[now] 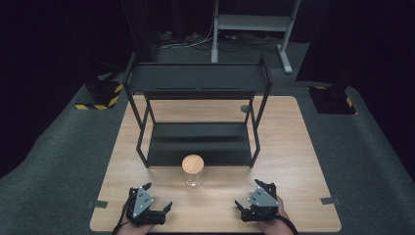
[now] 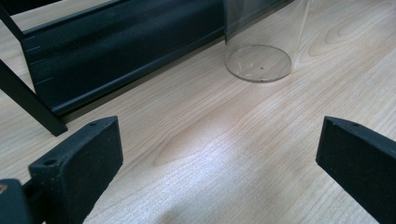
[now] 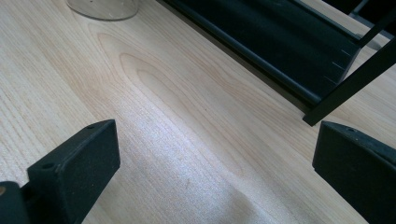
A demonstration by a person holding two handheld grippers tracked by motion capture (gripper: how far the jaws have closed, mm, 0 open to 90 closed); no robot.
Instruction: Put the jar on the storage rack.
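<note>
We hold the left hand-held gripper (image 1: 157, 197) and right hand-held gripper (image 1: 248, 193) wide apart, empty, near the clear glass jar with round wooden lid (image 1: 193, 171) on the pale wooden bench (image 1: 293, 161).

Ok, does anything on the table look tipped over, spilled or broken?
Nothing stands out. The glass jar stands upright with its wooden lid on, in front of the black rack, which sits square on the table.
</note>
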